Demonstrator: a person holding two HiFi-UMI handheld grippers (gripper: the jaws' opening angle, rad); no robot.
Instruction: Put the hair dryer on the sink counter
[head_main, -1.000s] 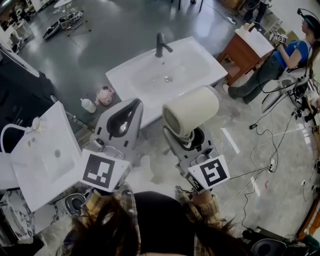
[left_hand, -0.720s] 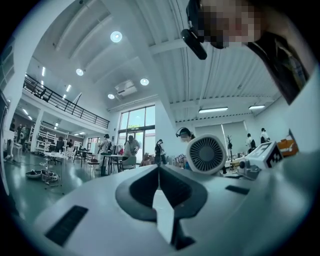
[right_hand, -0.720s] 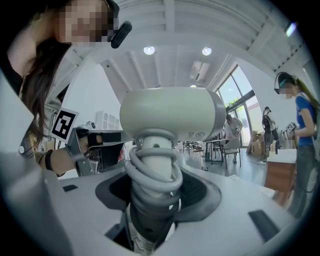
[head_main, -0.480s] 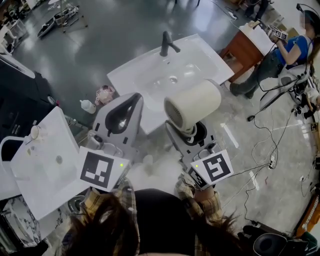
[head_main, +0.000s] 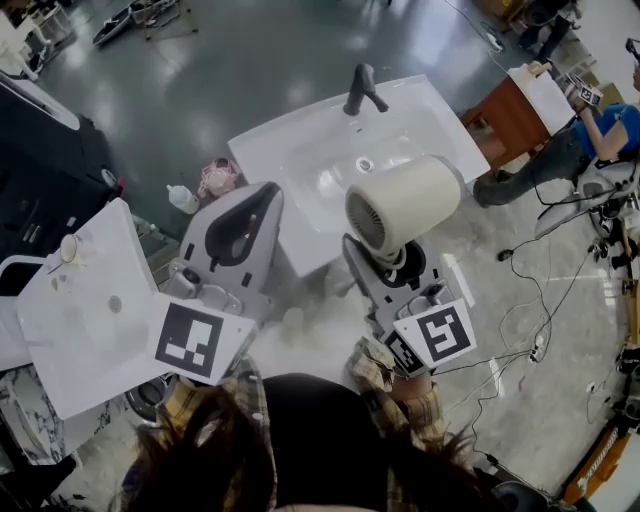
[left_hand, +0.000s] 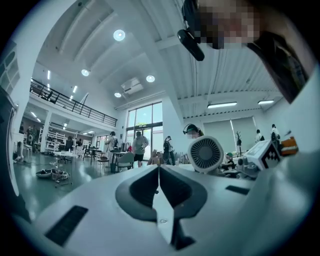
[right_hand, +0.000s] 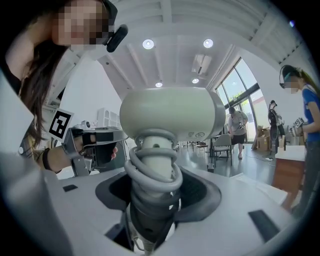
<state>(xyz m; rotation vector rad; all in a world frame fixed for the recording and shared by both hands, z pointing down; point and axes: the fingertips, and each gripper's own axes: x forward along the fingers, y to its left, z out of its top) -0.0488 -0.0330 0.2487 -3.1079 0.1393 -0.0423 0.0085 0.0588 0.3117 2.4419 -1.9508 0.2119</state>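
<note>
Hair dryer (head_main: 405, 203) is up in the air, its handle squeezed in the right tool (head_main: 392, 265). The left tool (head_main: 243, 228) is closed and empty. It looks like the carrying step. Next, it likely needs to go toward 12 o'clock and down onto the sink desk (head_main: 285, 150).
</note>
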